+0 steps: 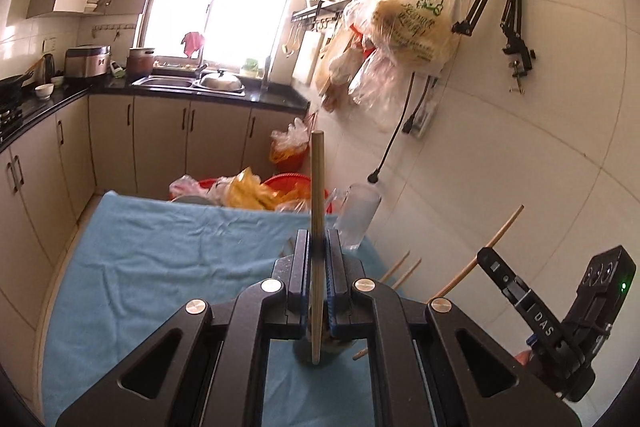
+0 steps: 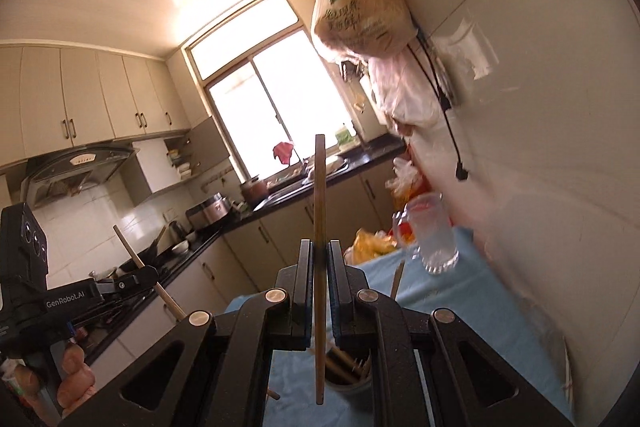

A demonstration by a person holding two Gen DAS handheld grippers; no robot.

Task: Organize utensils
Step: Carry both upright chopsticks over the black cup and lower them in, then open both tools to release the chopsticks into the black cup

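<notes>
in a narrow tiled kitchen, the left claw (image 1: 319,247) is clamped on a slim, straight wooden chopstick (image 1: 318,195) that stands upright between its ribbed blue pads, above a counter draped in a rumpled light-blue towel (image 1: 160,247). the right claw (image 2: 319,259) pinches a second wooden chopstick (image 2: 319,207) the same way, held upright over a round holder (image 2: 348,375) bristling with more sticks. a frosted clear glass mug (image 2: 434,239) with a handle stands on the towel just beside the glossy white wall, with crinkled plastic bags (image 1: 408,23) hanging on hooks above.
</notes>
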